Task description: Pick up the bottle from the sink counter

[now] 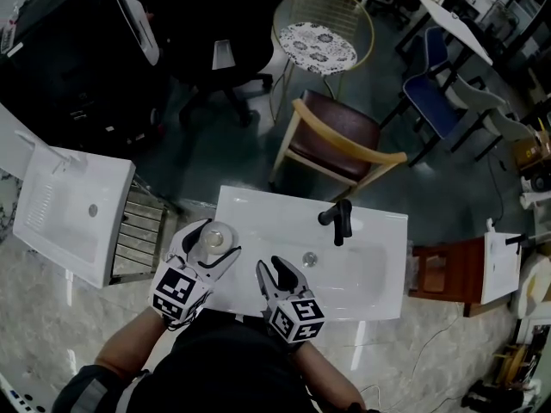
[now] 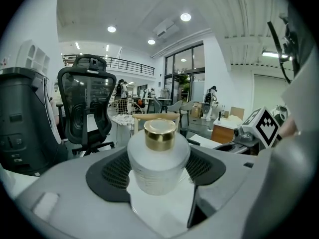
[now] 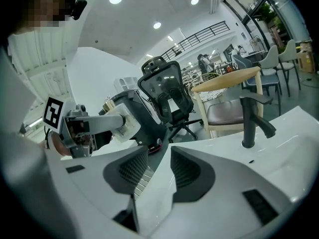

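A squat frosted white bottle (image 2: 158, 166) with a gold cap (image 2: 160, 133) stands at the near left corner of the white sink counter (image 1: 370, 231). In the head view the bottle (image 1: 215, 235) shows between the fingers of my left gripper (image 1: 213, 241). My left gripper (image 2: 157, 173) is shut on the bottle, with a pad against each side of it. My right gripper (image 1: 275, 272) hovers over the counter's front edge, just right of the left one. In its own view the right gripper (image 3: 153, 171) is open by a narrow gap and holds nothing.
A black faucet (image 1: 340, 220) and a drain (image 1: 310, 259) lie right of the grippers. A second white basin (image 1: 69, 209) is at the left, and a brown cabinet (image 1: 448, 269) at the right. Beyond the counter stand a wooden chair (image 1: 331, 140) and a black office chair (image 1: 215, 50).
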Available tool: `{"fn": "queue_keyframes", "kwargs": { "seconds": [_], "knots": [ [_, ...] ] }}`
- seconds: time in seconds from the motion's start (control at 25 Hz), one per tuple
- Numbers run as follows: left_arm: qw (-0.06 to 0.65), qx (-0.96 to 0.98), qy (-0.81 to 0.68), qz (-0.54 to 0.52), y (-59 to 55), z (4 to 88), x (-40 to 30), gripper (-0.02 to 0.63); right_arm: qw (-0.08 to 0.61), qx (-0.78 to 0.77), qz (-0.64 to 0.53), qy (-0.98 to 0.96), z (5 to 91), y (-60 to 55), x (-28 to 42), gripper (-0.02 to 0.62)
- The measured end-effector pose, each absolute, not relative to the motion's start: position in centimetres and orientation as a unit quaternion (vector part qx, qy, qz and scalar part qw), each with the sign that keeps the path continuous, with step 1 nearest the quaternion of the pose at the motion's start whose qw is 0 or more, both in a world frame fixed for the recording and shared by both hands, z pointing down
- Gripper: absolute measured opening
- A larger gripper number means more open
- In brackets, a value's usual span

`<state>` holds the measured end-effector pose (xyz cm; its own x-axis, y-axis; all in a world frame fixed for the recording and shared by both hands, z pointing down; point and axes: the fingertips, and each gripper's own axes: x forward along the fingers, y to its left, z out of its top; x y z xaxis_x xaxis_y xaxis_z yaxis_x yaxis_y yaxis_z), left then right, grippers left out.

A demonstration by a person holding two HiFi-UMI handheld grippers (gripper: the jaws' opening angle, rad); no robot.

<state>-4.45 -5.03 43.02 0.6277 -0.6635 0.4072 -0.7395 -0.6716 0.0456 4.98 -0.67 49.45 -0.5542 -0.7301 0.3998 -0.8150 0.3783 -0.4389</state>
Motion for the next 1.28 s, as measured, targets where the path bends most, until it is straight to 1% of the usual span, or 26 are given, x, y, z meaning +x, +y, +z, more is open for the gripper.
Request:
{"fn": "queue_keyframes", "kwargs": {
  "seconds": [0.64, 0.68, 0.72, 0.76, 0.8, 1.28],
  "knots": [
    [0.075, 0.903, -0.388, 0.169, -3.5, 40.6, -5.0, 0.334, 0.038, 0.483, 0.253, -0.837, 44.9, -1.4, 5.1, 0.134],
    [0.072, 0.904, -0.387, 0.168, -3.5, 40.4, -4.9, 0.334, 0.033, 0.484, 0.247, -0.839, 44.4, -1.5, 5.2, 0.124],
    [0.069, 0.904, -0.387, 0.167, -3.4, 40.2, -4.9, 0.334, 0.026, 0.485, 0.243, -0.840, 44.0, -1.6, 5.2, 0.097],
    [0.067, 0.905, -0.386, 0.167, -3.4, 40.1, -4.9, 0.334, 0.019, 0.484, 0.240, -0.841, 43.6, -1.6, 5.1, 0.043],
    [0.066, 0.905, -0.386, 0.166, -3.3, 40.0, -4.9, 0.334, 0.014, 0.483, 0.238, -0.843, 43.3, -1.5, 5.0, 0.013],
    [0.069, 0.904, -0.389, 0.165, -4.0, 39.7, -4.9, 0.334, 0.024, 0.472, 0.224, -0.852, 42.3, -2.0, 4.4, 0.008]
  ]
}}
